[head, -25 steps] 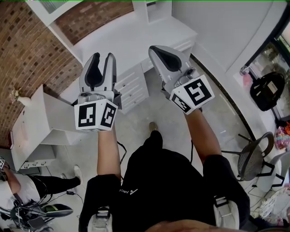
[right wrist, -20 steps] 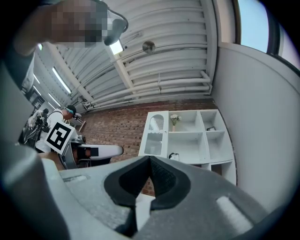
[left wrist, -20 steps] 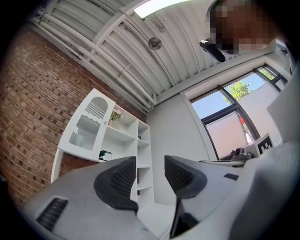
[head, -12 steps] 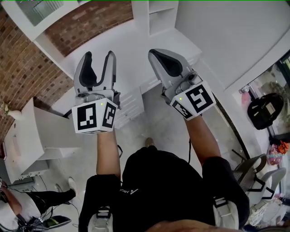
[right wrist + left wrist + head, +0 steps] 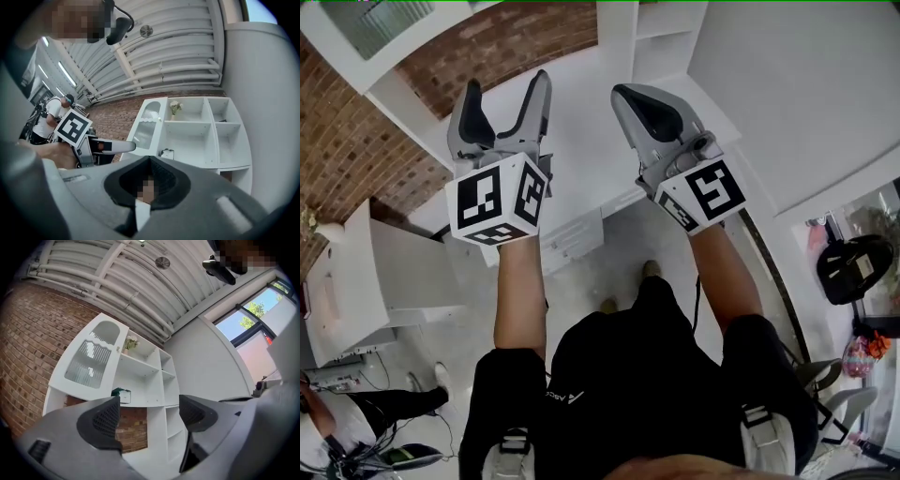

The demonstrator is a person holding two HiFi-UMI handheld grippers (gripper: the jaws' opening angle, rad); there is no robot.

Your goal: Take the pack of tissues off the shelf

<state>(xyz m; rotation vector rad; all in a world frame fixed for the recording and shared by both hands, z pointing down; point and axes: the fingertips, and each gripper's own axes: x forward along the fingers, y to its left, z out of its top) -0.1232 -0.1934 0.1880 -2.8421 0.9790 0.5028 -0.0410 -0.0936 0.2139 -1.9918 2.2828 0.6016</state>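
Item under task: the pack of tissues (image 5: 121,395) sits on the lowest open board of the white shelf unit (image 5: 149,380), at the left end, below the frosted-glass door (image 5: 93,359). It shows a dark green top and a white face toward the grippers. It is too small in every view to fix its long axis.

Left gripper (image 5: 147,416): jaws wide apart and opening, nothing between them. The shelf unit and the brick beneath it show through the gap, with the pack just above the left jaw tip and well apart from it.

Right gripper (image 5: 149,180): jaws pressed together, holding nothing.

Surface and room: both grippers are raised over a white worktop (image 5: 581,122) with drawers (image 5: 572,234) beneath. A red brick wall (image 5: 33,348) stands behind and left of the unit; a plain white wall is on the right. The ceiling carries white ribbed panels.

Compartments: a small plant (image 5: 175,108) stands in the upper open bay beside the glass door.
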